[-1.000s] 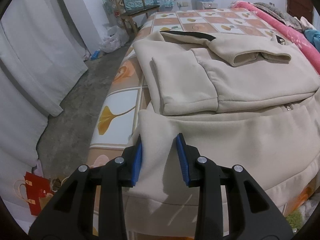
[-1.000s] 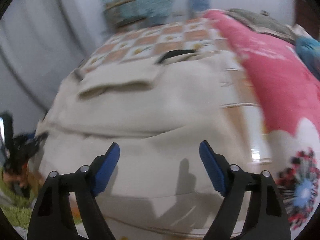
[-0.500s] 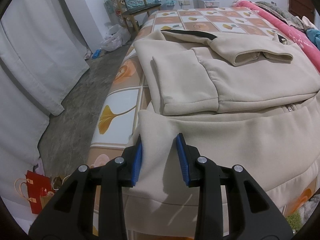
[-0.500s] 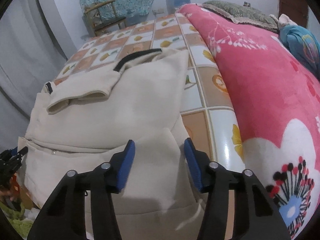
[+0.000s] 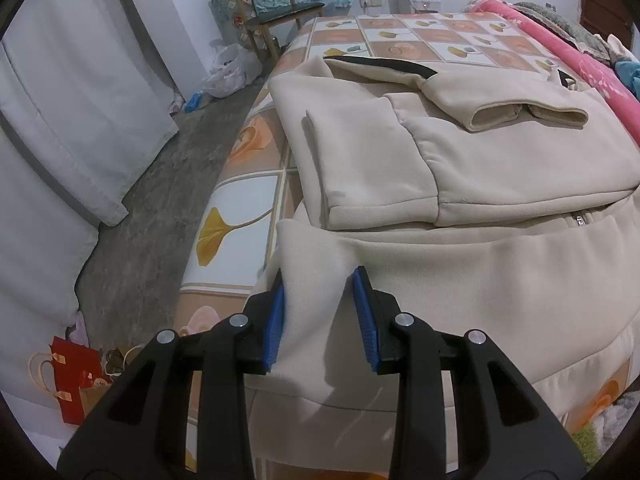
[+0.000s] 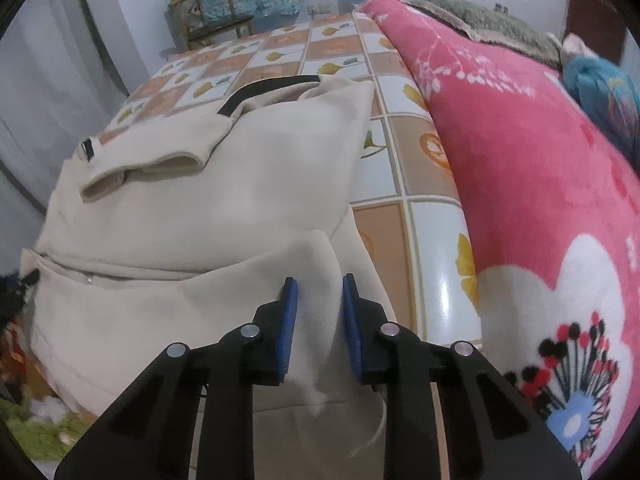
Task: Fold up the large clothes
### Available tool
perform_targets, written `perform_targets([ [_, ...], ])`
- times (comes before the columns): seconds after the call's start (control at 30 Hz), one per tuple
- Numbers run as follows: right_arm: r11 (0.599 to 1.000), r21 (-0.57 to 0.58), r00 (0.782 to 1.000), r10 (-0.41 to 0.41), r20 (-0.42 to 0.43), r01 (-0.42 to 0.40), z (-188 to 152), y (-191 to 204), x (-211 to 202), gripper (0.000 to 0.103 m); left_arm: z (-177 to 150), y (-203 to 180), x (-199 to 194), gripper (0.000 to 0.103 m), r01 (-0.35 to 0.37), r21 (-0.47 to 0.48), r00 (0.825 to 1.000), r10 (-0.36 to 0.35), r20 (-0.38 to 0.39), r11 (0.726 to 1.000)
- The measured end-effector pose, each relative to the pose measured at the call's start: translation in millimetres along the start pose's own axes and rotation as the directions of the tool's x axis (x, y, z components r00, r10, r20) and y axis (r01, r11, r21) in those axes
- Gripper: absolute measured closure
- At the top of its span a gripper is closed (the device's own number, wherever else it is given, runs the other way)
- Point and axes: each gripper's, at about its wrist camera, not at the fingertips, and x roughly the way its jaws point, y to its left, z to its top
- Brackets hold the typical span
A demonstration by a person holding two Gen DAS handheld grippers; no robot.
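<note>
Left claw (image 5: 319,316) and closing right claw (image 6: 318,320) pinch jacket (image 5: 500,280) hem corners.

The left gripper (image 5: 319,312) pinches a raised corner of the beige jacket (image 5: 480,280) between its blue pads. Ahead of the fingers lie the folded sleeves; a wooden chair (image 5: 276,8) stands far beyond, leftward.

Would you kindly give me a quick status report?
Left tool clamped on beige jacket hem corner. Right tool closing on opposite corner. Sleeves folded in. Nothing in the way.
</note>
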Motion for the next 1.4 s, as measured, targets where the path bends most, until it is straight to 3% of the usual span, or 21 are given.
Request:
perform_targets([
  [0.3, 0.991, -0.093, 0.995, -0.097, 0.011, 0.097, -0.1, 13.5, 0.5, 0.08, 0.8, 0.1, 0.5, 0.071, -0.001, -0.002, 1.0, 0.001, -0.007, 1.0],
  [1.4, 0.991, -0.086, 0.994, -0.107, 0.003, 0.107, 1.1, 13.0, 3.6, 0.08, 0.7, -0.3, 0.5, 0.071, -0.001, 0.001, 1.0, 0.001, -0.004, 1.0],
])
